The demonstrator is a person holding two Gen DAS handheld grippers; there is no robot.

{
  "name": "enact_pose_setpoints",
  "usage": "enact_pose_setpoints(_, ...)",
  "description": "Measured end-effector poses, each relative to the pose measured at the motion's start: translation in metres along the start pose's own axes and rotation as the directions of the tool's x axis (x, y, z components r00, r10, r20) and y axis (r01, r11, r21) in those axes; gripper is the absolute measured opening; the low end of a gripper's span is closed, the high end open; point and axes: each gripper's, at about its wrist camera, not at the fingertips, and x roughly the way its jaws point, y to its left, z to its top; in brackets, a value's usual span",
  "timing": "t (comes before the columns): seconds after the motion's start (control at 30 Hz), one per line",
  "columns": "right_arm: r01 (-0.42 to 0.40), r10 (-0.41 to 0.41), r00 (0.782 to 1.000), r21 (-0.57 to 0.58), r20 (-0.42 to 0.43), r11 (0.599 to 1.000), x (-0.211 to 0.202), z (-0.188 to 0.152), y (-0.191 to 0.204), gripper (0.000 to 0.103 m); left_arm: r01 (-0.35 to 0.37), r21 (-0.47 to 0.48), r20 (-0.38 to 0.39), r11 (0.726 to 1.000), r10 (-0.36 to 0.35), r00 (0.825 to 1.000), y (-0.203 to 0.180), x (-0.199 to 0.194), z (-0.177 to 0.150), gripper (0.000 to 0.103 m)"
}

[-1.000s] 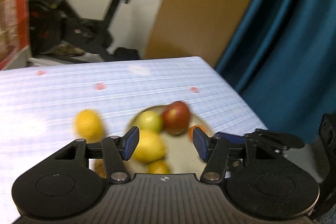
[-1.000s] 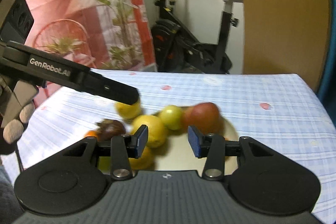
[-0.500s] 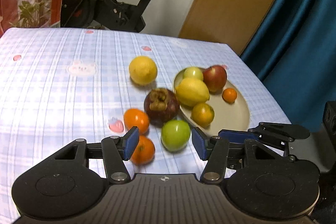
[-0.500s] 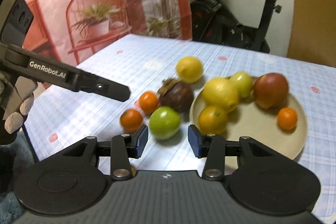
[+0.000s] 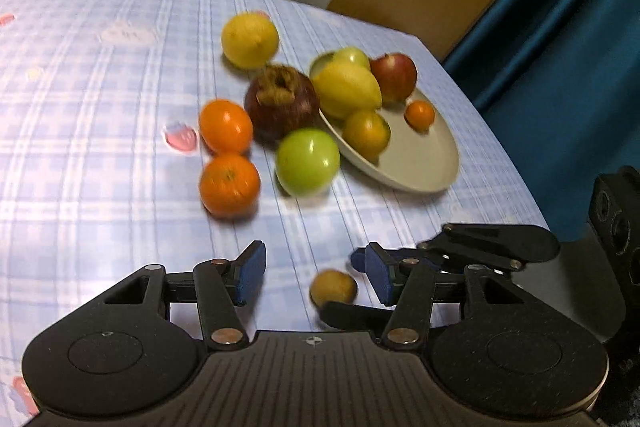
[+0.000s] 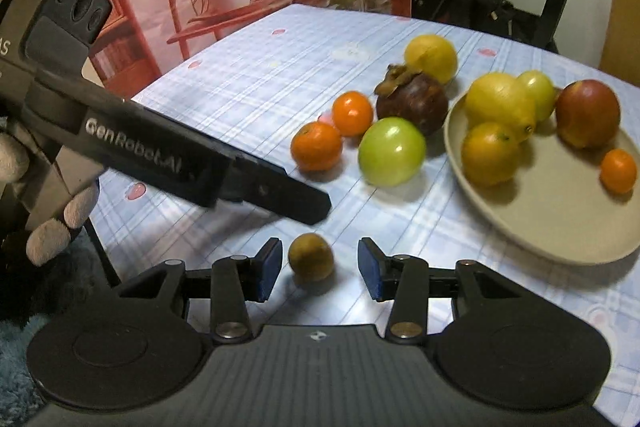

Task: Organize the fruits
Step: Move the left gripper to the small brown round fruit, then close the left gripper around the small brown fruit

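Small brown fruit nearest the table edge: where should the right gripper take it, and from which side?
Grip the small brown fruit across its widest middle, coming down from the near edge. It is round, sits alone on the tablecloth, and already lies between the right gripper's open pads, nearer the left one.

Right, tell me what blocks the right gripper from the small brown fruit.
Nothing visible. The small brown fruit lies on the tablecloth between the right gripper's open fingers. The left gripper hovers just beyond it, not between.
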Motion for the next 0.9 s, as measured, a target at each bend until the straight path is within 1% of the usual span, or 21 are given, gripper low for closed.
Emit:
enact_pose_setpoints(0.13, -0.014, 0.014, 1.0, 0.0, -0.004, 1.0, 0.003, -0.003, 0.002, 0.043, 0.007, 0.009, -0.028, 1.0, -0.007, 1.0, -0.003, 0.006, -0.005, 0.052)
enact_pose_setpoints(0.2, -0.013, 0.013, 1.0, 0.002, -0.007, 1.0, 0.004, -0.004, 0.003, 0.042, 0.01, 0.012, -0.039, 1.0, -0.009, 0.999, -0.004, 0.009, -0.007, 0.049)
enact_pose_setpoints(0.3, -0.01, 0.01, 1.0, 0.008, -0.003, 1.0, 0.003, -0.006, 0.001, 0.041, 0.011, 0.018, -0.055, 1.0, -0.01, 0.998, -0.006, 0.013, -0.01, 0.047)
enact_pose_setpoints(0.37, -0.011, 0.011, 1.0, 0.012, 0.0, 1.0, 0.003, -0.006, 0.0, 0.04, 0.008, 0.023, -0.052, 1.0, -0.007, 0.999, -0.006, 0.013, -0.011, 0.046)
enact_pose_setpoints(0.43, -0.011, 0.011, 1.0, 0.01, 0.002, 1.0, 0.003, -0.006, 0.001, 0.04, 0.008, 0.022, -0.054, 1.0, -0.007, 0.999, -0.006, 0.014, -0.011, 0.043)
enact_pose_setpoints(0.5, -0.011, 0.011, 1.0, 0.003, 0.001, 1.0, 0.004, -0.007, 0.001, 0.039, 0.013, 0.02, -0.057, 1.0, -0.011, 0.998, -0.007, 0.014, -0.011, 0.037)
enact_pose_setpoints(0.57, -0.016, 0.016, 1.0, -0.003, 0.001, 1.0, 0.004, -0.007, 0.003, 0.035, 0.019, 0.02, -0.058, 1.0, -0.018, 0.998, -0.008, 0.016, -0.012, 0.033)
enact_pose_setpoints(0.73, -0.01, 0.01, 1.0, -0.016, 0.007, 1.0, 0.002, -0.008, 0.005, 0.033, 0.023, 0.024, -0.052, 0.999, -0.022, 0.998, -0.01, 0.016, -0.012, 0.03)
enact_pose_setpoints(0.9, 0.009, -0.009, 0.999, -0.009, 0.042, 1.0, -0.005, -0.004, 0.001, 0.031, 0.029, 0.04, -0.036, 0.999, -0.028, 0.999, -0.016, 0.012, 0.0, 0.03)
